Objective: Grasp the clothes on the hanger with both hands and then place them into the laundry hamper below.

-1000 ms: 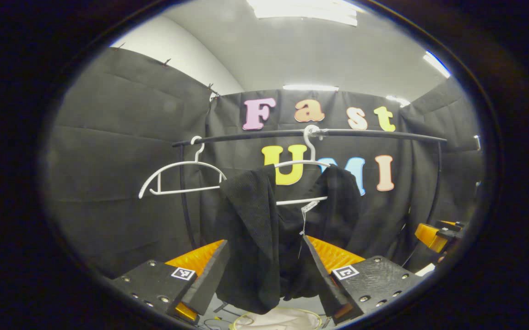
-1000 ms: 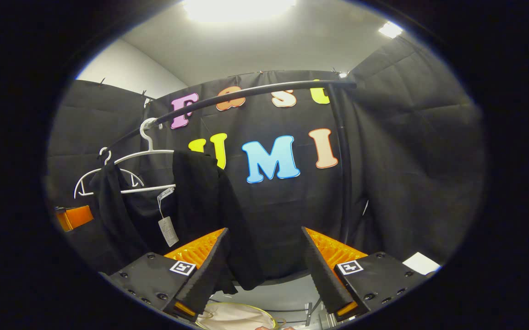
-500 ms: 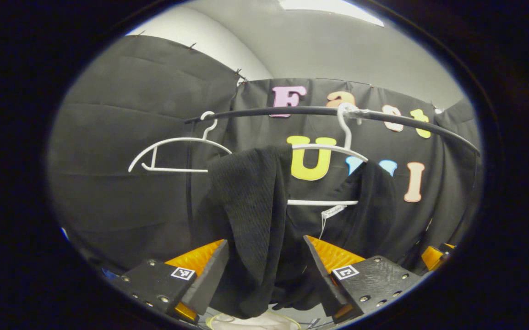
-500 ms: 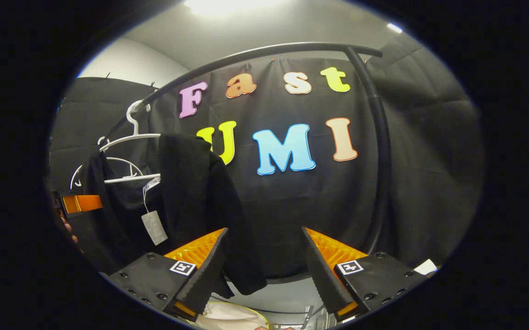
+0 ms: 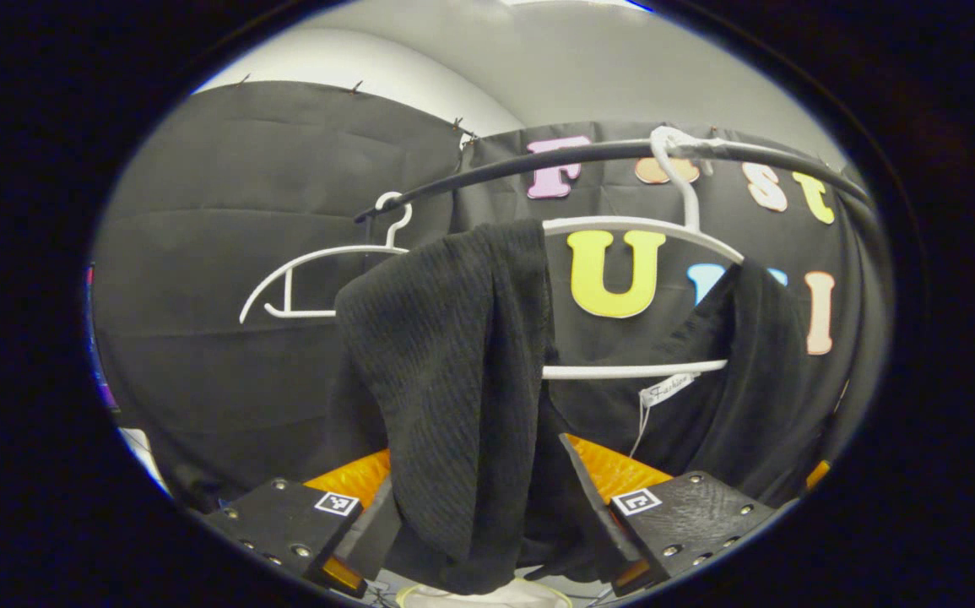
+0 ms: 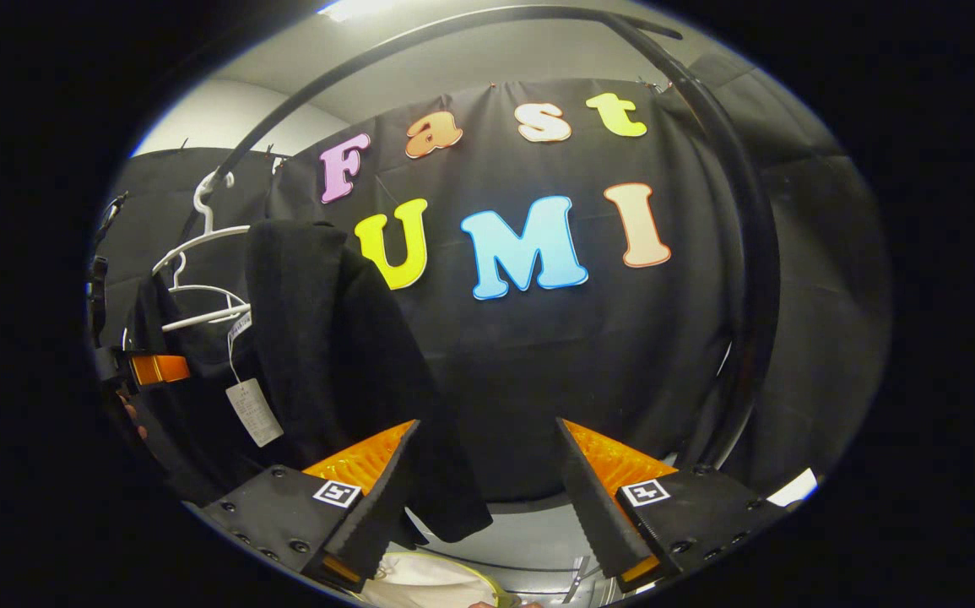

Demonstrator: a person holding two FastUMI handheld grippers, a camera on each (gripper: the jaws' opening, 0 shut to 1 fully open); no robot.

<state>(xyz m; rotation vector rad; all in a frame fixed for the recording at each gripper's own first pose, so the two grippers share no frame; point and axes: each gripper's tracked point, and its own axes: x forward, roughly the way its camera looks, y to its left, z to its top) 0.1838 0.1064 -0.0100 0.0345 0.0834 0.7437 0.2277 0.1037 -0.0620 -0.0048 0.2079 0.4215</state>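
Soft, light black knit garment [image 5: 445, 371] drapes limp between the spread left gripper [image 5: 487, 515]; right gripper [image 6: 487, 507], spread, nears its 9 o'clock fold; pinch shoulders.

From my left gripper view, the black garment [image 5: 445, 371] covers the inner edge of my left-hand finger and hides the hanger's [image 5: 622, 228] left shoulder. The hamper [image 5: 487, 595] below is cut off by the edge. The tag's [image 5: 668, 390] print is too small to read. In the right gripper view, the other gripper [image 6: 145, 369] is half hidden.
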